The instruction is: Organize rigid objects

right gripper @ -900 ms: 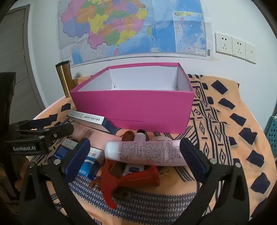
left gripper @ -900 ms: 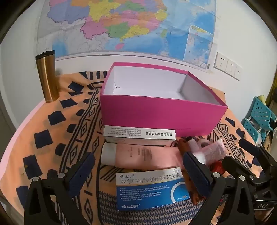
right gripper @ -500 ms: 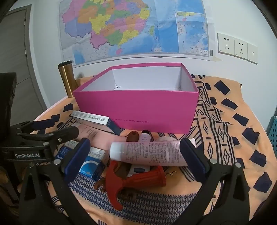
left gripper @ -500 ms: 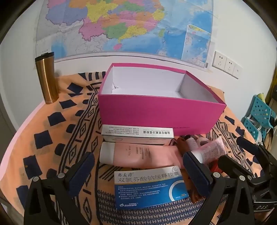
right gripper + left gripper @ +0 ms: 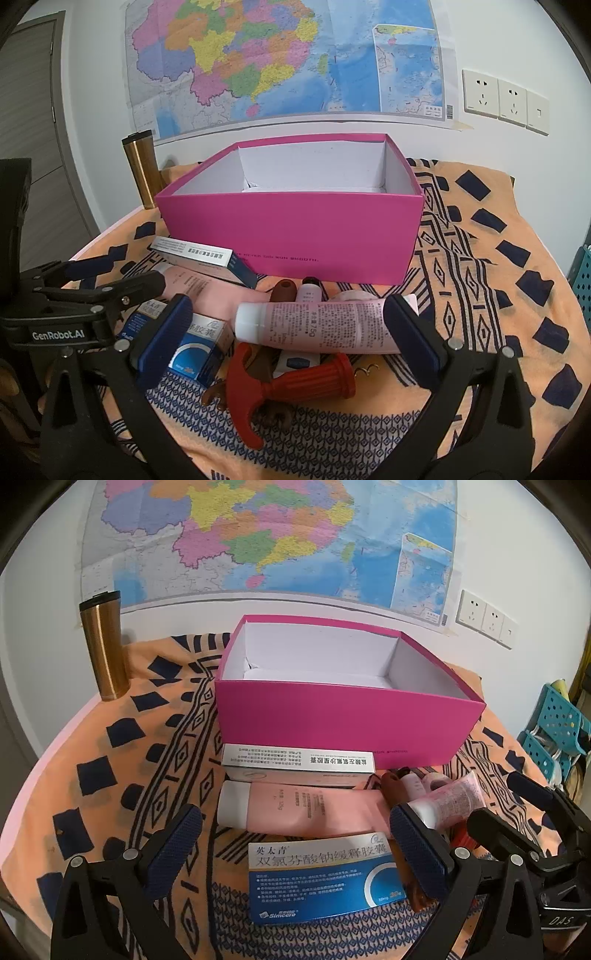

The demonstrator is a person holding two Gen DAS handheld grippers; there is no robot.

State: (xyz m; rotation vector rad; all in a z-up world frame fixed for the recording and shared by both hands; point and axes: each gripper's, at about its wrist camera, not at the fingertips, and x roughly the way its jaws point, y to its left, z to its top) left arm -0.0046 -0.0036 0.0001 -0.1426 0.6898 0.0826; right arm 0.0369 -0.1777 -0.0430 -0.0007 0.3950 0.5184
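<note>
Two grippers hang over the patterned orange cloth [image 5: 110,746], and we see both with jaws spread wide, nothing between the pads. Starting at the far left, a bronze travel mug [image 5: 105,646] stands upright near the wall, well apart from the rest. Next comes the left gripper [image 5: 295,845], poised above a blue medicine box [image 5: 325,878] lying flat at the near edge. Just behind that box lies a large pink tube [image 5: 306,808], and behind the tube a white medicine box [image 5: 299,764] rests against the front wall of the open pink box [image 5: 347,720], whose white inside looks bare. Further right, the right gripper [image 5: 291,332] frames a smaller pink tube [image 5: 325,325], which lies across a red-handled tool [image 5: 291,387], with small bottles [image 5: 310,291] just behind it.
</note>
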